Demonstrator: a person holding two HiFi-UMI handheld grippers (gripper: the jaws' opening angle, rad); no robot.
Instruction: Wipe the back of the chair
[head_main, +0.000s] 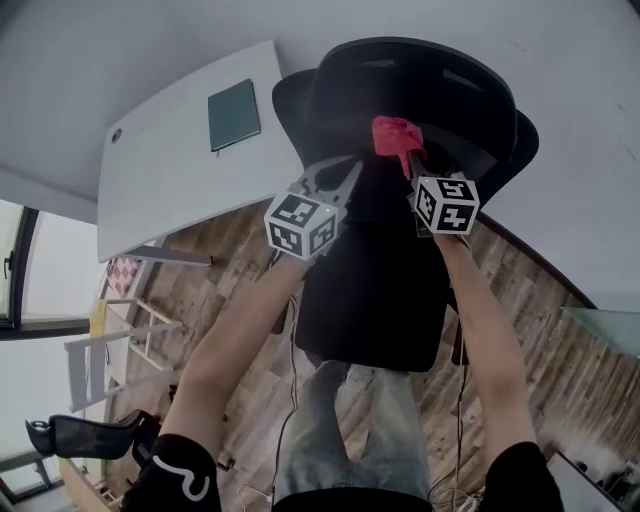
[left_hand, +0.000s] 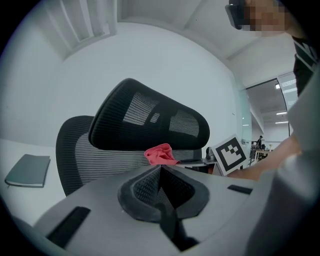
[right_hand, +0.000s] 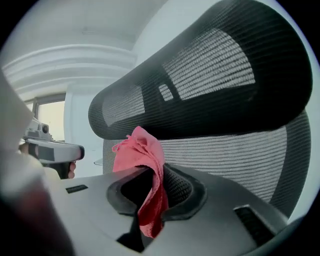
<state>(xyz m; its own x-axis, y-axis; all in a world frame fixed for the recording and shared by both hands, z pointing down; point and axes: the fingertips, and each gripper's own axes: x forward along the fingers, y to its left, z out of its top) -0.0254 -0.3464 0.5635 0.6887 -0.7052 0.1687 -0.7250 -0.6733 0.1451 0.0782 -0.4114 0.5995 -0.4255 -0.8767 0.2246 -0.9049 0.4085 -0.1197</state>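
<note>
While the red cloth (right_hand: 142, 165) is being pinched between the closed jaws of the right hand-held gripper (right_hand: 150, 172), its free end is being held up against the chair back (right_hand: 240, 155), just under the lower edge of the headrest (right_hand: 210, 85). Whether cloth and mesh are actually touching cannot be told from any view.

Seen from the head view, the chair back (head_main: 470, 150) is lying straight ahead of the right hand-held gripper (head_main: 405, 155), toward the upper middle of the frame, and the red cloth (head_main: 396, 133) is being carried at its tip. The headrest (head_main: 420, 80) is stretching with its long axis left to right across the frame, so a sideways stroke along that axis is judged to be what is being called for next.

The left hand-held gripper (head_main: 335, 175) is being kept lower and to the left of the right one, clearly the farther of the two from the mesh. In the left gripper view the jaws of the left hand-held gripper (left_hand: 160, 170) are being pressed together on nothing, with the red cloth (left_hand: 161, 154) showing beyond them.

No container is being shown (only a green notebook (head_main: 235, 115), lying on the white worktop (head_main: 160, 180) in the upper left of the head view).
</note>
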